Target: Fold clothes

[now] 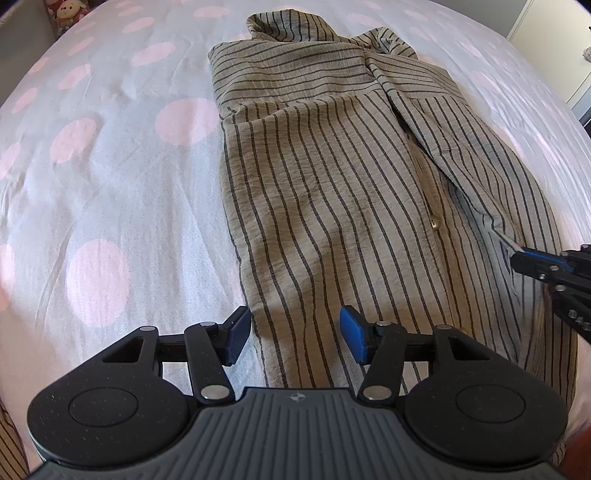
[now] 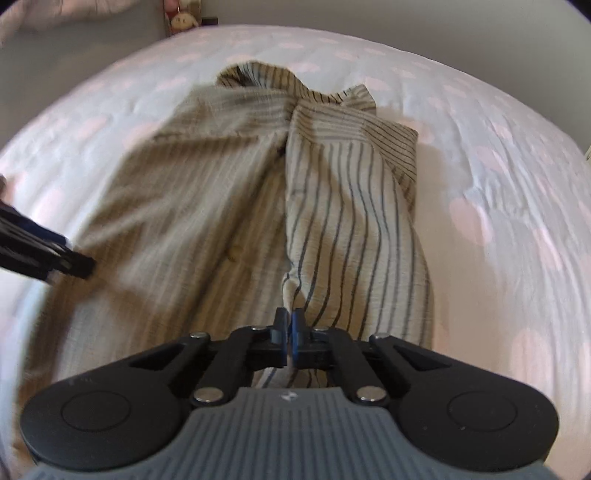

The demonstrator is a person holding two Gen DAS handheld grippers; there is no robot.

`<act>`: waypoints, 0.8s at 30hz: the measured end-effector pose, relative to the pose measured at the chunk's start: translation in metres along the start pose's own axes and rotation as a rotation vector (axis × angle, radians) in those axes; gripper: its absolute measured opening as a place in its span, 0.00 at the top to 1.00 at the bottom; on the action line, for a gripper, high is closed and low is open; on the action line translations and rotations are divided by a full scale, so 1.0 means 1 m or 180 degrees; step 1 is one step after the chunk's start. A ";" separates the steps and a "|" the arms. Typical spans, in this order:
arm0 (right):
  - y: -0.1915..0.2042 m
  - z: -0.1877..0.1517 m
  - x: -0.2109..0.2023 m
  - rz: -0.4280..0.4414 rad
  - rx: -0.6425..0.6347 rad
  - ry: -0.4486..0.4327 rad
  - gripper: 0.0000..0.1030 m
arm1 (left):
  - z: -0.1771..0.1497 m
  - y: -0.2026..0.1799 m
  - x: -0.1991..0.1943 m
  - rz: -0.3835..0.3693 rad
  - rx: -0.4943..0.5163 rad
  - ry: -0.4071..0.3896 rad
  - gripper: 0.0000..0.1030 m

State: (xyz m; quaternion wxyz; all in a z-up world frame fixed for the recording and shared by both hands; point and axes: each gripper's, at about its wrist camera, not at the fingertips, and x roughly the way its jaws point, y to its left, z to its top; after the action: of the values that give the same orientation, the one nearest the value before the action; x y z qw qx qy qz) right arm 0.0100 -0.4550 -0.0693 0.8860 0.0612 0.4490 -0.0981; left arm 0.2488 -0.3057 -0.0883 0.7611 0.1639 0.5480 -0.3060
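A beige shirt with dark stripes [image 1: 332, 166] lies spread lengthwise on the bed, collar at the far end. My left gripper [image 1: 295, 336] hovers open over the shirt's near left edge, with fabric below its blue pads and nothing pinched. My right gripper [image 1: 517, 258] comes in from the right, shut on a fold of the shirt's right side. In the right wrist view the right gripper [image 2: 289, 325] has its jaws together on the edge of the shirt [image 2: 351, 206], whose folded-over right panel runs away from it. The left gripper [image 2: 74, 264] shows blurred at the left.
The white bed sheet with pink dots [image 1: 110, 166] stretches wide on the shirt's left and far sides. A plush toy [image 1: 68, 11] sits beyond the bed's far left corner. White furniture [image 1: 546, 26] stands at the far right.
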 end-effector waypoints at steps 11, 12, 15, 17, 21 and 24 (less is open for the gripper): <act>0.024 0.004 0.030 0.0419 0.0096 0.0227 0.97 | 0.000 0.001 0.000 0.0007 -0.0003 0.0000 0.50; 0.024 0.001 0.036 0.0408 0.0103 0.0274 0.97 | 0.000 0.002 0.000 0.0000 -0.0006 0.0001 0.50; 0.023 -0.006 0.046 0.0405 0.0143 0.0343 0.91 | 0.001 0.002 0.001 -0.0050 -0.0005 0.0014 0.50; 0.022 -0.006 0.039 0.0400 0.0139 0.0289 0.88 | 0.001 0.001 0.003 -0.0077 0.0011 0.0031 0.50; 0.027 -0.006 0.004 0.0298 -0.0087 0.0108 0.77 | 0.002 -0.001 0.004 -0.0115 0.0036 0.0037 0.50; 0.035 -0.021 -0.025 0.0276 -0.0259 0.0092 0.77 | 0.002 -0.002 0.002 -0.0128 0.0053 0.0032 0.50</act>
State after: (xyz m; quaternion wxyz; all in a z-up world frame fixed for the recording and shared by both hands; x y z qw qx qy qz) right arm -0.0128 -0.4142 -0.0610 0.8846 0.0459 0.4623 -0.0403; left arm 0.2490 -0.3091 -0.0899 0.7506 0.1607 0.5524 -0.3251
